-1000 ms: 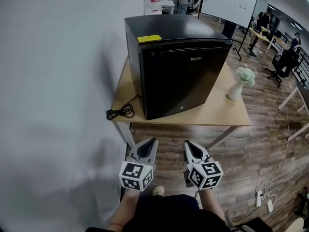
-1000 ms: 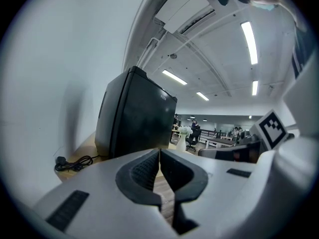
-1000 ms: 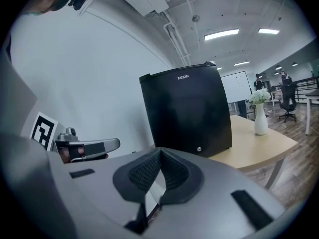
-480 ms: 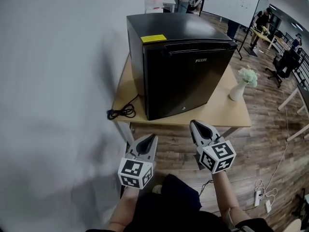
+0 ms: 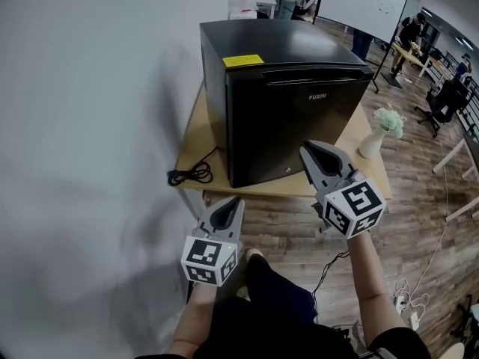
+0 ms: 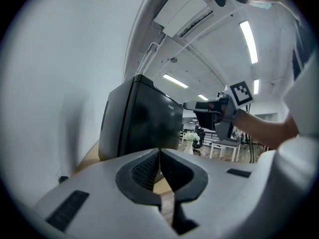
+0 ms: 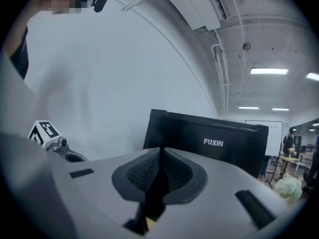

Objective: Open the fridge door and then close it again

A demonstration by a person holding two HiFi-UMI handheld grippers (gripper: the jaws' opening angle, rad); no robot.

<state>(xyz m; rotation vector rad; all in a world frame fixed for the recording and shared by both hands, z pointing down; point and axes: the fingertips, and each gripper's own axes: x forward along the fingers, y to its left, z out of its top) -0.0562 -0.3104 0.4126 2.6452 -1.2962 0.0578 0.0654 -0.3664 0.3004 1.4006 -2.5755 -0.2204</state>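
Note:
A small black fridge (image 5: 288,111) with its door shut stands on a wooden table (image 5: 348,178), a yellow label (image 5: 243,60) on its top front edge. It also fills the middle of the left gripper view as the fridge (image 6: 142,121) and the right gripper view as the fridge (image 7: 209,141). My right gripper (image 5: 308,148) is raised in front of the door's lower right, shut and empty, short of the door. My left gripper (image 5: 238,199) hangs lower, below the table's front edge, shut with nothing in it. Its tip (image 6: 159,151) and the right tip (image 7: 160,149) show pads together.
A white vase with flowers (image 5: 382,129) stands on the table right of the fridge. A black cable (image 5: 188,175) lies coiled at the table's left front. A white wall runs along the left. Desks, chairs and people are farther off at the right.
My right gripper has risen from below the table edge to in front of the fridge door and rolled. The left gripper has shifted only slightly.

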